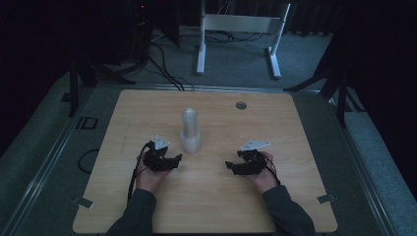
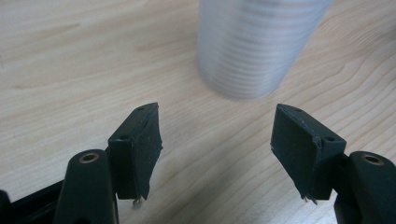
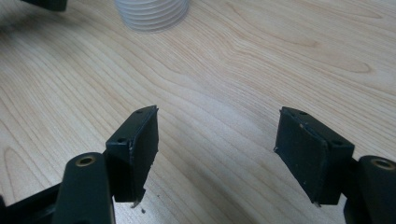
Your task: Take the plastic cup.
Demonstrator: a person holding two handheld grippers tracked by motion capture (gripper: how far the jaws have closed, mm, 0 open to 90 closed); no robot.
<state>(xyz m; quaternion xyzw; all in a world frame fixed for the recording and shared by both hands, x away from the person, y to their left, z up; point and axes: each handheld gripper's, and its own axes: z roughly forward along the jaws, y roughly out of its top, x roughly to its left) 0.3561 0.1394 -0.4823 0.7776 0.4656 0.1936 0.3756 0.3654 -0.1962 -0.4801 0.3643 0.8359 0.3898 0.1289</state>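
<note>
Nearest the person, left gripper (image 1: 175, 158) and right gripper (image 1: 230, 165) rest on the wooden table (image 1: 275, 123) either side of the stack of clear cups (image 1: 190, 130), jaws apart and empty, apparently poised to reach it; the stack stands upright just beyond the left gripper, mid-table.

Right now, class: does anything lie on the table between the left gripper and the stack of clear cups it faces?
Nothing visible does. In the left gripper view, bare wood runs from the left gripper, its jaws apart and empty, to the stack of clear cups. The right gripper sits off to the side, clear of that path.
</note>
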